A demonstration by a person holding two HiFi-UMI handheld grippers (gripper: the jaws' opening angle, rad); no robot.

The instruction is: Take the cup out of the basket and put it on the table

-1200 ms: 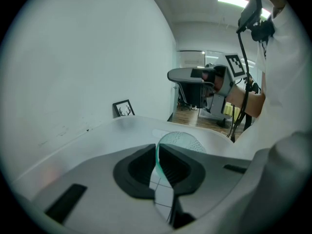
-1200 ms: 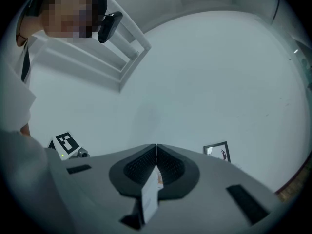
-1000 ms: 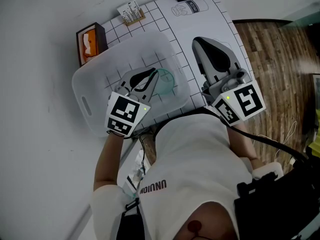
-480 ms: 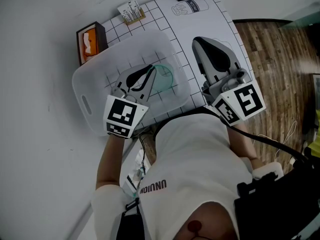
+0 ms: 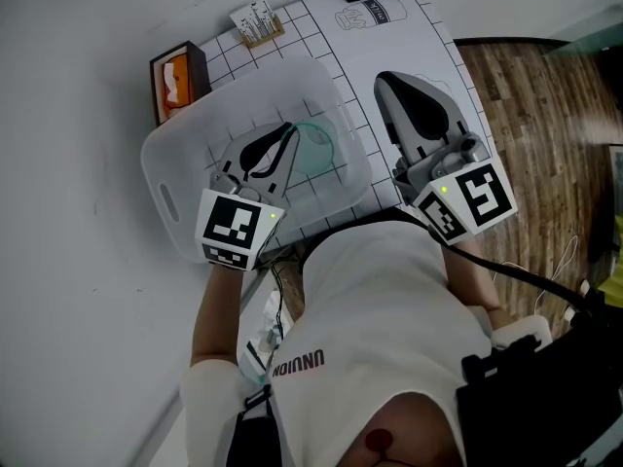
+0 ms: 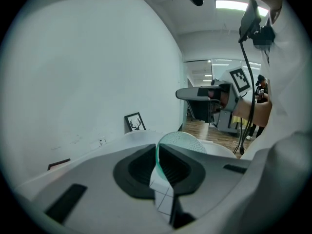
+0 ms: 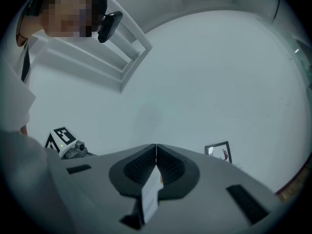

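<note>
Pinching cup [image 6: 184, 141] (left gripper [image 6: 157, 156]); over basket [image 5: 164, 181].

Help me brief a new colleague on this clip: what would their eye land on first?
The left tongs stand out first, shut on the rim of a pale green cup within the translucent white basket at the table's left. Beside it, the right tongs hang shut and empty over the gridded table. An orange-fronted box sits behind the basket.
</note>
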